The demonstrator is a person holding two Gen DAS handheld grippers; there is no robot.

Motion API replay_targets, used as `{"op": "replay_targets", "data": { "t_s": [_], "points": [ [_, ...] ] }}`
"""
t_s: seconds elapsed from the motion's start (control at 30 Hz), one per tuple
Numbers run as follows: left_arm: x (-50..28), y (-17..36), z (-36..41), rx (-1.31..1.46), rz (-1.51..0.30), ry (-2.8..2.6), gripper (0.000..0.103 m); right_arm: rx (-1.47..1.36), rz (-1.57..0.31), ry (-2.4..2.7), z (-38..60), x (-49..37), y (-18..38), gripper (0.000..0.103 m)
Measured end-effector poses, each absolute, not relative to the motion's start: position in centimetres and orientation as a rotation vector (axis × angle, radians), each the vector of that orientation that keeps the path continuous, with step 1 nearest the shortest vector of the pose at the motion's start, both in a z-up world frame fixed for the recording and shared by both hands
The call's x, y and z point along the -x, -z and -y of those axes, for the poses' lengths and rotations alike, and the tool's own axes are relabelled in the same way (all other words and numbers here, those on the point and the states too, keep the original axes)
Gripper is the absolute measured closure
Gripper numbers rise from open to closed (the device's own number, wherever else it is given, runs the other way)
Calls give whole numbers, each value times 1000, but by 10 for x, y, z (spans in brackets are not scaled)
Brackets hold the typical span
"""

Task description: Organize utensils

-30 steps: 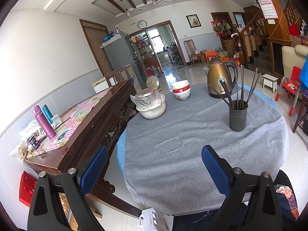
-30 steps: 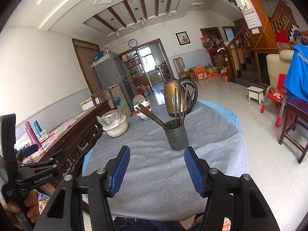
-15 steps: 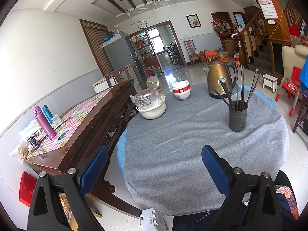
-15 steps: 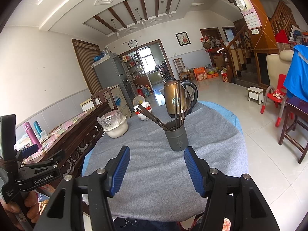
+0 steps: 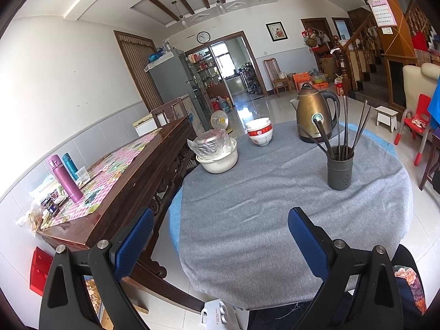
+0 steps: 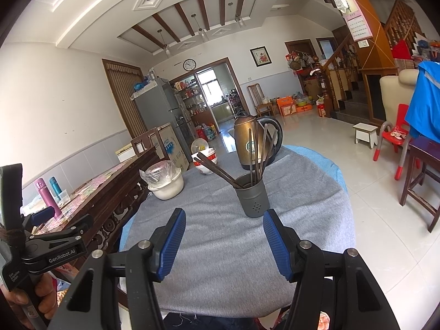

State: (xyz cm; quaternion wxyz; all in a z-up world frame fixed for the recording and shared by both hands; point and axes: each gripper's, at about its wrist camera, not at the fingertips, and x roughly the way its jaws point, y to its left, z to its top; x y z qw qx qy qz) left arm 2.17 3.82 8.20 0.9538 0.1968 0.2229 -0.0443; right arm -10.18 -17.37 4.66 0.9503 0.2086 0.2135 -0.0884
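Right wrist: left hand-held gripper [image 6: 41, 214] reads "GenRobot.AI".

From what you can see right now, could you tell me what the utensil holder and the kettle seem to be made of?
The utensil holder looks like matte dark grey metal, going by its thin rim and punched drain holes, though plastic is possible. The kettle appears to be bronze-toned metal with a dull sheen and a black, probably plastic, handle.
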Motion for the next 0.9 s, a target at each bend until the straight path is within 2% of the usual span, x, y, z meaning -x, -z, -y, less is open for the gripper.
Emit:
{"op": "replay_targets", "data": {
  "t_s": [0.9],
  "points": [
    [-26, -77, -38, -392, -478, 94, 5, -436, -426, 207, 177, 101, -47, 40]
  ]
}}
